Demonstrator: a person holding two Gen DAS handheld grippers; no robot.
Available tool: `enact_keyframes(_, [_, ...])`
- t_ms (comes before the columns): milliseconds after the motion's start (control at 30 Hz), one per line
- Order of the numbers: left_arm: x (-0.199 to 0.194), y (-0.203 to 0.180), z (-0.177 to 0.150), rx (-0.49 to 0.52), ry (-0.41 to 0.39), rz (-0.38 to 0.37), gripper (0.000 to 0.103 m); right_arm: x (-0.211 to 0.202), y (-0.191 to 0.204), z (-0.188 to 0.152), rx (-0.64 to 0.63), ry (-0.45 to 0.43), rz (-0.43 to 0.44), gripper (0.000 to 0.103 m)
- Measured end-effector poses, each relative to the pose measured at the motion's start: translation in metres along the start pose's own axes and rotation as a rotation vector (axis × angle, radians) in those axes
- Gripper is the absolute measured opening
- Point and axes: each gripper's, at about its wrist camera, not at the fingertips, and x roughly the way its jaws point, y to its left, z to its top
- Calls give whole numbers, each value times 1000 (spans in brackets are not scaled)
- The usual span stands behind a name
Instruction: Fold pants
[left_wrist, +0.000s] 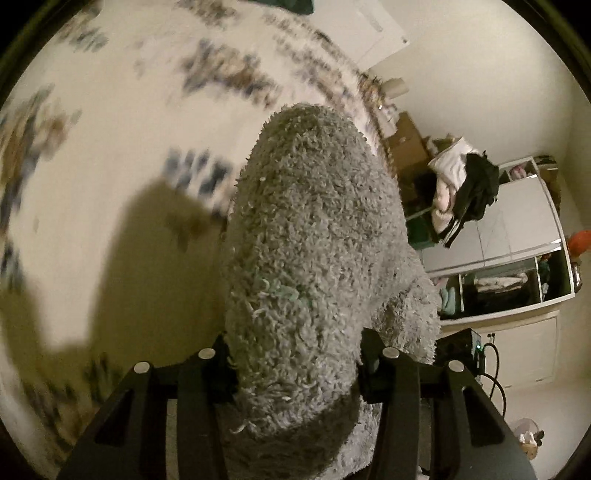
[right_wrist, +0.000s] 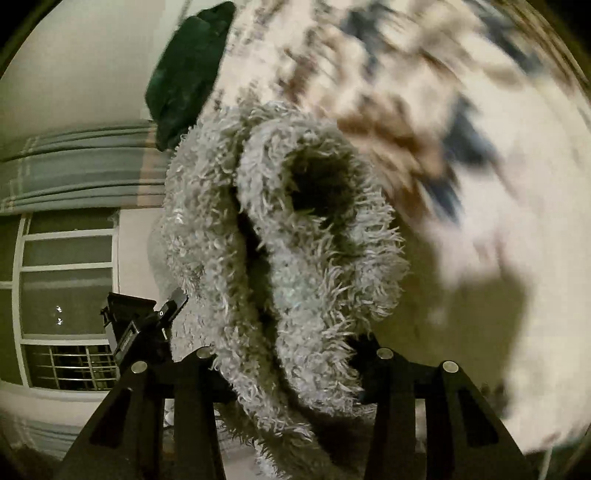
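Left gripper (left_wrist: 295, 354) half-closed, pinching fuzzy grey pants (left_wrist: 314, 240) bunched between its two fingers, right gripper (right_wrist: 291, 350) likewise clamped on another bunch, one pair of pants lifted above one blurred patterned bedspread (left_wrist: 110, 129)

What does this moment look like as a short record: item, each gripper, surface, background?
item: grey fuzzy pants, bunched and lifted off the surface
left gripper: jaws shut on the pants, a thick wad between them
right gripper: jaws shut on the pants, at a rolled edge with an open tube showing
surface: white floral bedspread, blurred, with the pants' shadow on it
background, left view: open wardrobe, clothes pile
background, right view: window, curtain, dark green cloth
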Motion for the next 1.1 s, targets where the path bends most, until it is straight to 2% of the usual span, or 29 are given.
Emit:
enact_keyframes(133, [15, -4, 69, 34, -40, -4, 42, 13, 34, 58, -33, -32, -16, 47])
enact_keyframes(267, [41, 14, 144, 29, -47, 5, 42, 56, 62, 136, -64, -45, -44, 47])
enact_keyframes(333, [52, 23, 178, 28, -46, 12, 42, 74, 74, 163, -69, -49, -55, 47])
enact_keyframes(433, [66, 35, 212, 34, -40, 28, 43, 101, 87, 210, -75, -51, -75, 47])
enact_keyframes(567, [90, 57, 249, 13, -4, 77, 43, 126, 82, 248, -57, -51, -101, 47])
enact_keyframes(733, [101, 77, 254, -28, 31, 110, 47, 140, 72, 265, -48, -30, -148, 48])
enact_keyframes(767, [99, 77, 251, -27, 34, 126, 49, 140, 70, 264, -44, -22, -155, 50])
enact_keyframes(800, [98, 75, 248, -21, 38, 144, 51, 140, 70, 266, -45, -21, -167, 56])
enact_keyframes(867, [95, 65, 245, 18, 35, 214, 56, 142, 76, 268, -71, -21, -213, 62])
enact_keyframes(933, [87, 47, 239, 91, 9, 319, 64, 139, 84, 263, -115, -33, -289, 76])
enact_keyframes(967, [86, 42, 238, 116, -3, 351, 68, 135, 90, 258, -145, -46, -340, 79])
enact_keyframes(1033, [78, 26, 233, 187, -43, 431, 82, 130, 101, 251, -181, -75, -414, 89])
enact_keyframes(1067, [73, 16, 229, 227, -59, 472, 92, 124, 106, 245, -196, -98, -448, 91])
enact_keyframes(1100, [70, 10, 226, 248, -66, 497, 96, 119, 112, 238, -210, -124, -489, 94])
